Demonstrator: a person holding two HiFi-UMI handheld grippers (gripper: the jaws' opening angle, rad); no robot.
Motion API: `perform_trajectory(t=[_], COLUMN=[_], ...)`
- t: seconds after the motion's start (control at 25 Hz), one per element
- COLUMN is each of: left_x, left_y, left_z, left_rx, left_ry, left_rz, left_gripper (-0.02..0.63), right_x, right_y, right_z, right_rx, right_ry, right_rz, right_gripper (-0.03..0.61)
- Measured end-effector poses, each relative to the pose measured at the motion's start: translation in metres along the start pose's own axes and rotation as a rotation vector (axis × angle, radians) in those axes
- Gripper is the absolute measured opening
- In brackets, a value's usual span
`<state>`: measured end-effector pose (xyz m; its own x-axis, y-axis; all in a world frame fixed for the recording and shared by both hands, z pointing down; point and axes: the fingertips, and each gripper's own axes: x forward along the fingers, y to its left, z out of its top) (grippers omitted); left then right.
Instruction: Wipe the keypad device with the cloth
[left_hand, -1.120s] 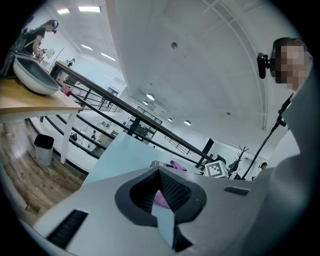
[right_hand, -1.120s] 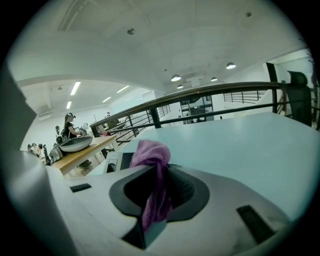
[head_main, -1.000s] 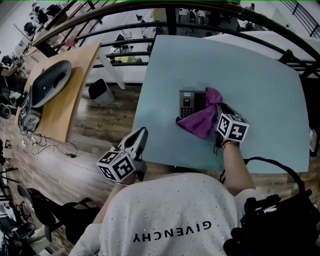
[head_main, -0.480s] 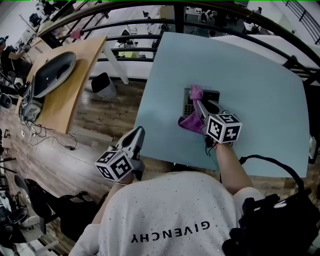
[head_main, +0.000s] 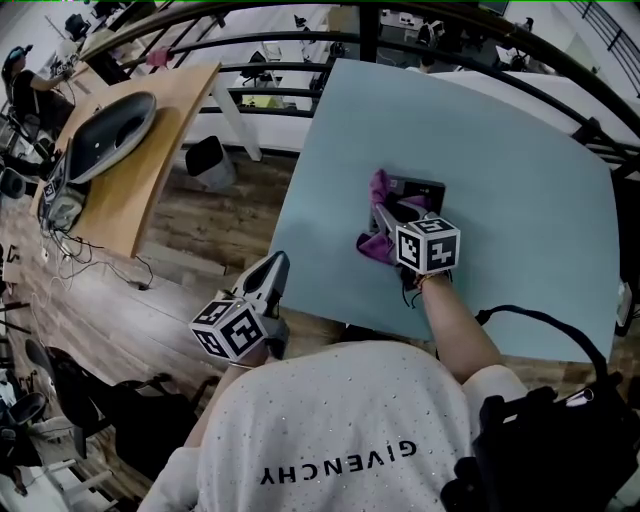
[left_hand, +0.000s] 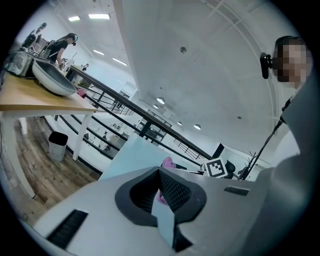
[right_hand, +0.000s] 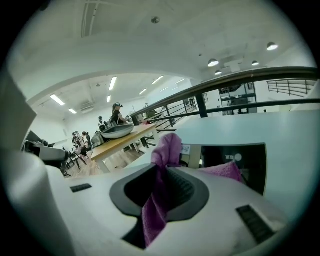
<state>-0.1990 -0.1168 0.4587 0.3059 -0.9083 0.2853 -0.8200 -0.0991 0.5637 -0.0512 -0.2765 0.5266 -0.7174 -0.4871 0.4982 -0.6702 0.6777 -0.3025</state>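
Note:
The dark keypad device (head_main: 420, 190) lies mid-table on the pale blue table (head_main: 520, 160). A purple cloth (head_main: 377, 218) is draped over its left part and hangs to the table beside it. My right gripper (head_main: 383, 208) is shut on the cloth, its jaws on the device's left half. In the right gripper view the cloth (right_hand: 168, 148) bunches up out of the right gripper (right_hand: 163, 172), with the device (right_hand: 240, 161) just ahead. My left gripper (head_main: 274, 272) hangs off the table's near left edge, shut and holding nothing; its view shows the left gripper (left_hand: 161, 176) aimed at the cloth (left_hand: 168, 162).
A wooden desk (head_main: 150, 190) with a grey oval shell (head_main: 110, 125) stands at the left across a wood floor. A black bin (head_main: 208, 160) sits between the tables. Black railings (head_main: 270, 45) run behind. A black bag (head_main: 545, 450) is at lower right.
The right gripper has swept the cloth leftward over the device: it covered the right half and now covers the left. The left gripper has stayed put.

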Motion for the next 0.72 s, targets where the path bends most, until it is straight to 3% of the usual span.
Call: perform_trajectory(t=[0.72], left_x=[0.022], left_y=[-0.008], left_z=[-0.005], left_rx=[0.001], left_ry=[0.004], left_rz=[-0.026], left_gripper=[0.000], right_x=[-0.032], right_y=[-0.041], right_z=[-0.011], right_rx=[0.047], right_ry=[-0.037], right_rz=[-0.062], right_gripper=[0.061])
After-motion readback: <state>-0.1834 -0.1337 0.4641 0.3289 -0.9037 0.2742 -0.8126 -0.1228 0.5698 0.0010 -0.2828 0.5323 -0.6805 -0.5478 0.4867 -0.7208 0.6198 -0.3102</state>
